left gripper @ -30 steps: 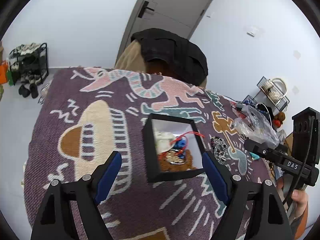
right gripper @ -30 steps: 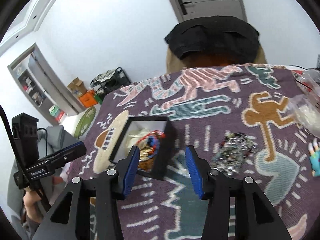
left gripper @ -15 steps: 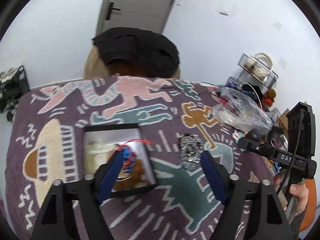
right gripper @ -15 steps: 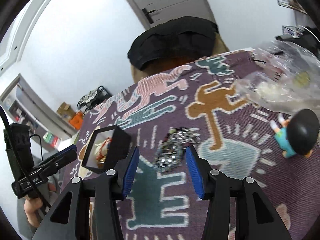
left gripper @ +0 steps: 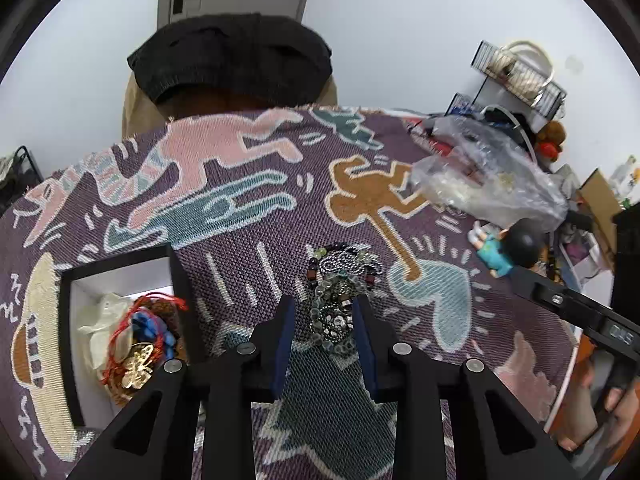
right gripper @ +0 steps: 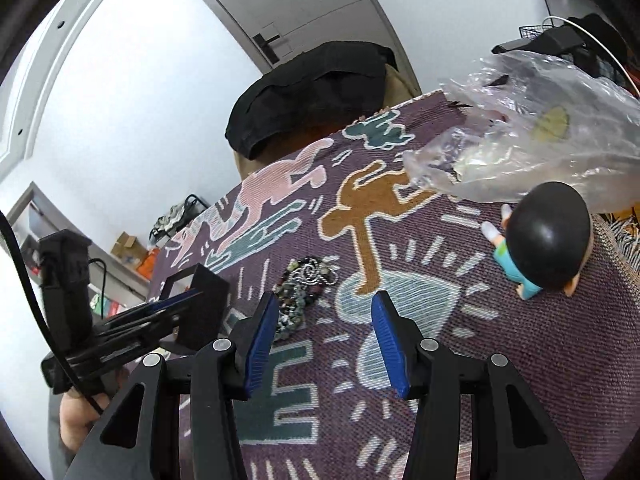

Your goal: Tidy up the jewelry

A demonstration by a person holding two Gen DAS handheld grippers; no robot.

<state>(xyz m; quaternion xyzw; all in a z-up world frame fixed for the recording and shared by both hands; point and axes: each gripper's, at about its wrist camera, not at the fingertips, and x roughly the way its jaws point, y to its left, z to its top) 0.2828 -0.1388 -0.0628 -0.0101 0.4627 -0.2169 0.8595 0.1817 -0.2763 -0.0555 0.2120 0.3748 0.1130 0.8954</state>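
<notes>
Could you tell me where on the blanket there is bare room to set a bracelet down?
The patch between the black box and the bead pile is bare, as is the blue patch between pile and figurine. It gets crowded toward the plastic bag.

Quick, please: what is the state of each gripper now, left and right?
Left gripper: jaws partly closed around the pile of bead bracelets; whether it grips cannot be told.
Right gripper: open, holding nothing.
</notes>
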